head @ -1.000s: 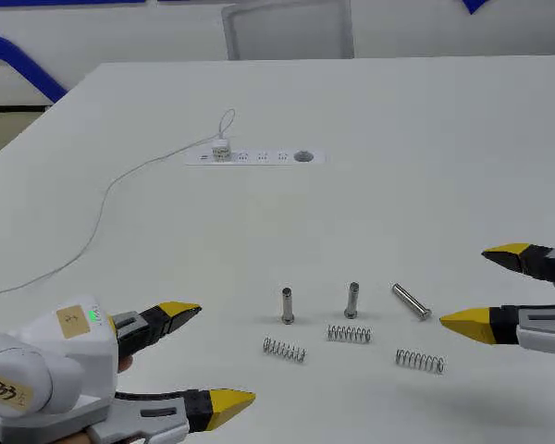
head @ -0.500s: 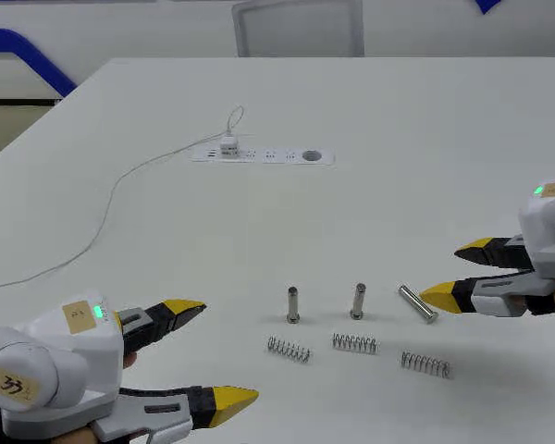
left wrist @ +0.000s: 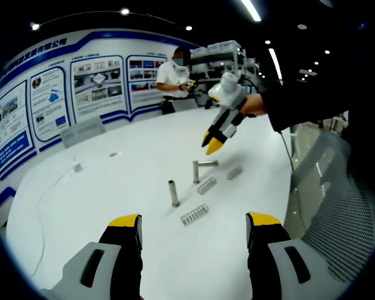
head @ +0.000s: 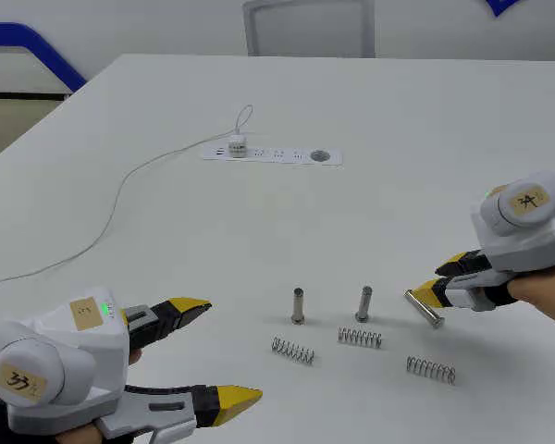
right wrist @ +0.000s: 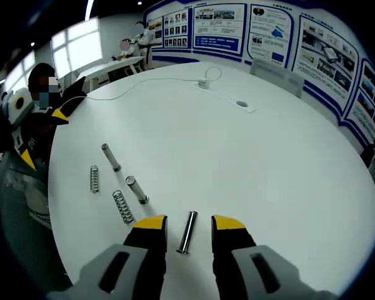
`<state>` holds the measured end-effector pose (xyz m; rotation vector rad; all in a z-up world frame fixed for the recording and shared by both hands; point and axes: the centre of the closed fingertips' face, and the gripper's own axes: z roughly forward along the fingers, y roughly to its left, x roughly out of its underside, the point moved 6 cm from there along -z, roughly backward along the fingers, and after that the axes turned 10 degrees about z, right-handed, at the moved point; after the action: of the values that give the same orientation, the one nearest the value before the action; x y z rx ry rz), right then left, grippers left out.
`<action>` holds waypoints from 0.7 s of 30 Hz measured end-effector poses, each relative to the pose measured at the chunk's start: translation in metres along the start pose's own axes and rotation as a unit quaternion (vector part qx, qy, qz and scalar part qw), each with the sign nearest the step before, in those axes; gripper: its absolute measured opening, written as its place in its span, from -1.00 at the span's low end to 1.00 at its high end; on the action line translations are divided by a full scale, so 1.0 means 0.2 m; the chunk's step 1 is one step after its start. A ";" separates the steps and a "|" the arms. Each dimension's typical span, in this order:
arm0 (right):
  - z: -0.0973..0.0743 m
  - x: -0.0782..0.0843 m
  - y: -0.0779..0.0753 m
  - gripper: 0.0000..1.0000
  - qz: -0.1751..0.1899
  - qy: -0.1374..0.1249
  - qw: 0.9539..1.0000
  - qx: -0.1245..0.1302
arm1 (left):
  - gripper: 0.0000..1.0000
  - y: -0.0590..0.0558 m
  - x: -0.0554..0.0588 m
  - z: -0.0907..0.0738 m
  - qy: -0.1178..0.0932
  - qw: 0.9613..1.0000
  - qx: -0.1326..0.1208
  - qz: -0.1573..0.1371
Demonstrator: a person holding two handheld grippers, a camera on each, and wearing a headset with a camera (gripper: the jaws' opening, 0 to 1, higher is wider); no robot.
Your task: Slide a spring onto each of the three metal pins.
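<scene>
Two metal pins (head: 298,305) (head: 364,302) stand upright on the white table (head: 379,194). A third pin (head: 424,308) lies flat to their right. Three springs (head: 292,351) (head: 360,338) (head: 431,370) lie in a row in front of the pins. My right gripper (head: 437,277) is open and low over the lying pin (right wrist: 187,231), whose shaft sits between its yellow fingertips (right wrist: 149,225). My left gripper (head: 215,352) is open at the near left, holding nothing, well clear of the nearest spring (left wrist: 194,214).
A white power strip (head: 271,154) with a plug and a long cable (head: 120,194) lies farther back on the table. A chair (head: 310,28) stands at the far edge. A person (left wrist: 174,72) stands in the background.
My right gripper has come in from the right and dropped to the lying pin, its jaws now on either side of it. The left gripper has barely moved.
</scene>
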<state>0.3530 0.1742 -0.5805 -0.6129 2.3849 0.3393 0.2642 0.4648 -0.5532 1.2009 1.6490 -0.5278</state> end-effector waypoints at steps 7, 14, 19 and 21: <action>0.06 0.00 -0.02 -0.54 0.010 0.023 1.000 0.008 | 0.38 0.01 0.01 0.00 -0.001 1.000 -0.001 -0.002; 0.13 0.01 -0.02 -0.64 0.023 0.051 0.998 0.013 | 0.37 0.01 0.01 0.00 -0.003 1.000 -0.001 -0.005; 0.16 0.01 -0.02 -0.69 0.027 0.066 0.997 0.019 | 0.36 0.01 0.01 0.00 -0.003 1.000 0.000 -0.007; 0.17 0.02 -0.02 -0.71 0.031 0.071 0.997 0.022 | 0.36 0.01 0.01 0.00 -0.004 1.000 -0.001 -0.007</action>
<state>0.3704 0.1824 -0.6083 -0.5594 2.5457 0.2766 0.2661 0.4666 -0.5550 1.1858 1.6529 -0.5397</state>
